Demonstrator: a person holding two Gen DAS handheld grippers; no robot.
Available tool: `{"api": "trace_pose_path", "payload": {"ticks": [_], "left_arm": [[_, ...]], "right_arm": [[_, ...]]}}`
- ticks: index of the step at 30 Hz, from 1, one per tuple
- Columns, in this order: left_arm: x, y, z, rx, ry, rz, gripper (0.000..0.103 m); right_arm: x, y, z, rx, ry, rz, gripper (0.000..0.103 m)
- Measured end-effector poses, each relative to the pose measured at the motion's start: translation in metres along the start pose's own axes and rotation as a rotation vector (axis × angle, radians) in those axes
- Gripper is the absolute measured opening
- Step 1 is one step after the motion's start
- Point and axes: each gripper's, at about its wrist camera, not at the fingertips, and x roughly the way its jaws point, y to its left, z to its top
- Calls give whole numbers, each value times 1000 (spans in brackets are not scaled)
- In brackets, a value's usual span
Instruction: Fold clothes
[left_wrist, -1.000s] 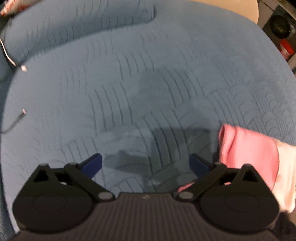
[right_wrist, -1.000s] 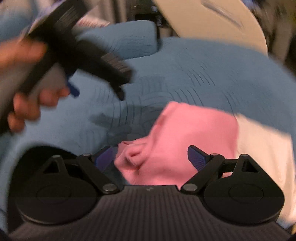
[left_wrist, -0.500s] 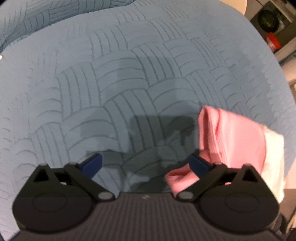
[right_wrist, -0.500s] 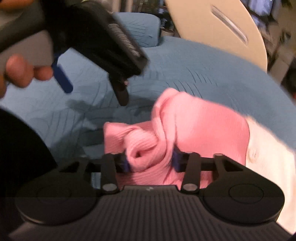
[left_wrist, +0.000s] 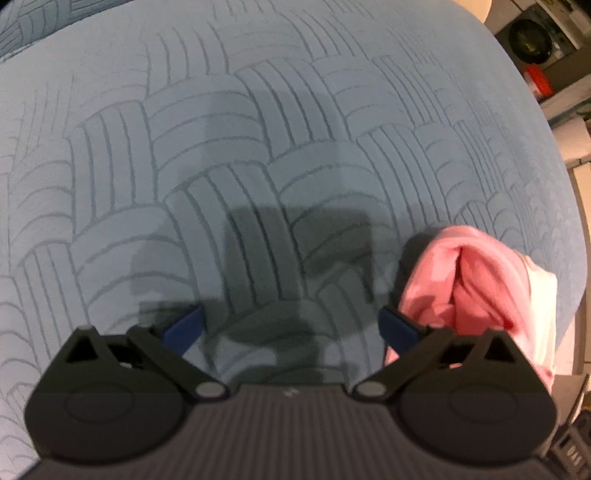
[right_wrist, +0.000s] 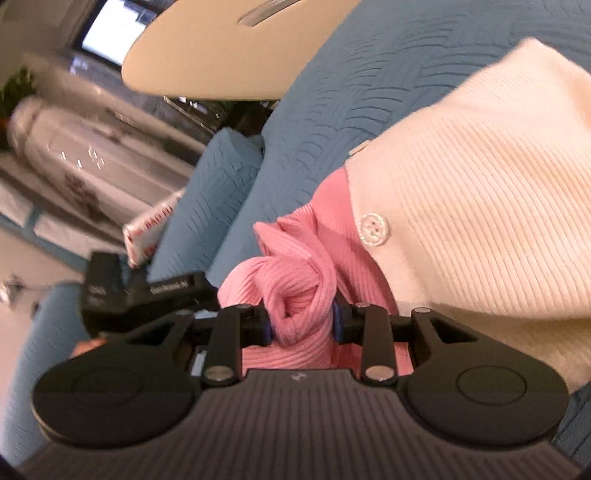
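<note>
A pink and cream ribbed knit garment (right_wrist: 461, 192) with pearly buttons hangs bunched off the blue quilted bed cover (left_wrist: 258, 147). My right gripper (right_wrist: 301, 325) is shut on a twisted wad of its pink part, and the view is rolled on its side. In the left wrist view the same garment (left_wrist: 476, 284) is lifted at the lower right, just beyond the right blue fingertip (left_wrist: 397, 326). My left gripper (left_wrist: 291, 326) points steeply down at the bare cover, open, with nothing between its fingers. The left gripper's black body (right_wrist: 140, 295) shows at the left of the right wrist view.
A blue pillow (right_wrist: 207, 206) lies past the garment, with a red and white packet (right_wrist: 147, 229) beside it. A beige rounded board (right_wrist: 229, 44) stands behind the bed. Appliances and an orange box (left_wrist: 535, 79) sit off the bed's far right edge.
My right gripper closed on the pink fabric, then swung sideways and rolled, lifting the garment. My left gripper tipped further down toward the cover and stayed open.
</note>
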Motion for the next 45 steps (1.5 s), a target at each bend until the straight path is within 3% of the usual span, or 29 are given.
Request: {"api": "trace_pose_path", "payload": {"ticks": [2,6,9,12,18,30,32,36,38,42,44,45], "left_arm": [[3,3,2,-10,-1,-37,103],[0,14,3,-76,-61,-134,103],[0,23,1,-121,-60,-343,103],[12,26,-2,-202,22,-556,103],[39,15,0,-264,92,-742,103],[72,-20,13,-95,166,-798,103],[73,-23,12,-70,173,-786,103],[73,-23,12,-59,183,-789,103],[73,-22,12,-56,193,-792,103],[74,-17,13,-66,210,-797,103],[74,-13,13,-75,215,-799,103],[75,-14,13,-73,214,-795,103]], "right_arm": [[-6,-11,-1,67,-15,34,32],[-14,-12,-4,77,-19,44,32],[-15,-16,-1,75,-15,50,33],[-11,-16,0,62,-8,53,33],[-14,-19,-1,60,5,69,33],[-5,-4,-3,-15,31,108,35],[0,9,-5,-81,39,108,45],[3,55,-17,-337,93,110,51],[-14,67,-18,-406,59,160,61],[-34,66,-11,-387,-17,223,75],[-29,64,-6,-380,-20,214,78],[-17,63,-5,-379,17,162,78]]}}
